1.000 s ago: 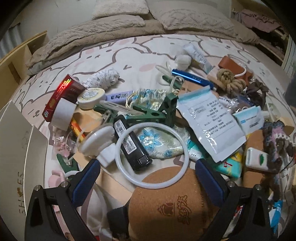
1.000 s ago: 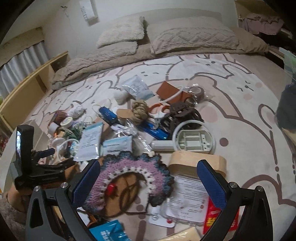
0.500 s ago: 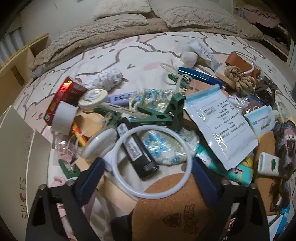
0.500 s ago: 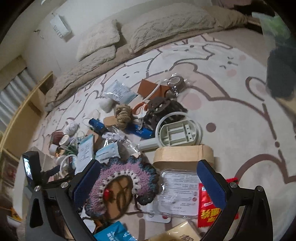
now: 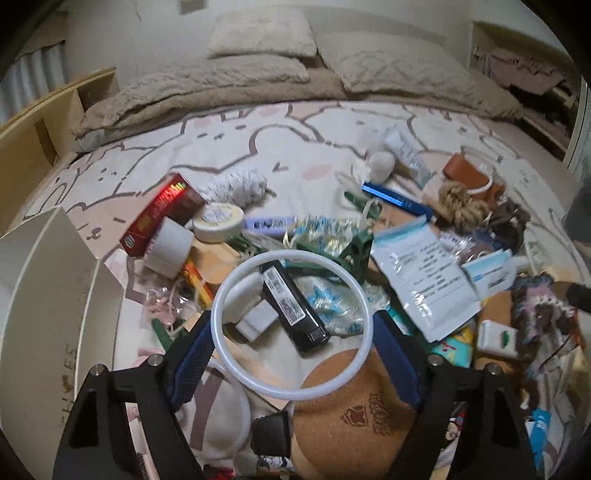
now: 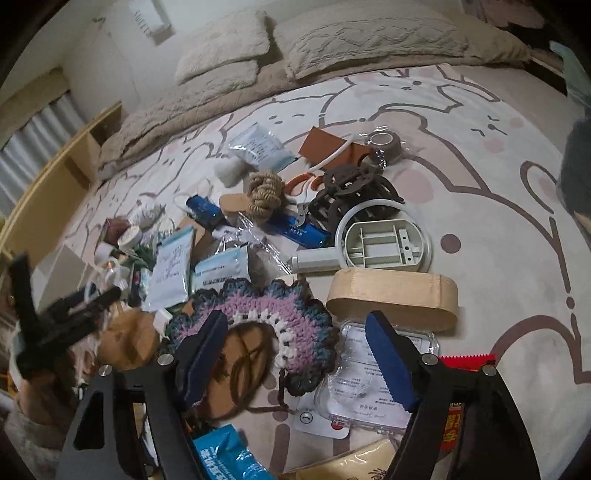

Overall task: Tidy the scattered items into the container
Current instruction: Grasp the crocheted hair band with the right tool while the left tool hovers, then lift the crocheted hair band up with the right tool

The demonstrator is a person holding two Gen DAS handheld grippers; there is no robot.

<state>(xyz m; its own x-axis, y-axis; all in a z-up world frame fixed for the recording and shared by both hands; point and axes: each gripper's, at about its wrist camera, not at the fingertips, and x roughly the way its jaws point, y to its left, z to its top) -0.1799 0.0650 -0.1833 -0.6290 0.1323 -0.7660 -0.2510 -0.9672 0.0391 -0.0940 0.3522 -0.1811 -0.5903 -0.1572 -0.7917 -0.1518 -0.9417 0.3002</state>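
My left gripper (image 5: pixel 291 350) has its jaws closing on a white plastic ring (image 5: pixel 291 254). Both blue pads press the ring's sides, and it hangs lifted above the pile of small items on the bed. Through the ring I see a black cylinder (image 5: pixel 291 306) and a white plug (image 5: pixel 255 317). The cream box (image 5: pixel 40 295) stands open at the left edge. My right gripper (image 6: pixel 295 358) is closing with its pads touching nothing. A purple and blue crocheted mat (image 6: pixel 258 317) and a clear plastic case (image 6: pixel 373 373) lie below, between its fingers.
A cork coaster (image 5: pixel 354 410) lies under the left gripper. An oval wooden box (image 6: pixel 391 295) and a round white plastic part (image 6: pixel 384 240) sit beyond the right gripper. Pillows (image 6: pixel 369 33) line the bed's far end, and a wooden shelf (image 5: pixel 33 136) runs along the left.
The left jaws narrowed onto the white ring and lifted it off the pile. The right jaws have begun to narrow over the crocheted mat, and that view tilted.
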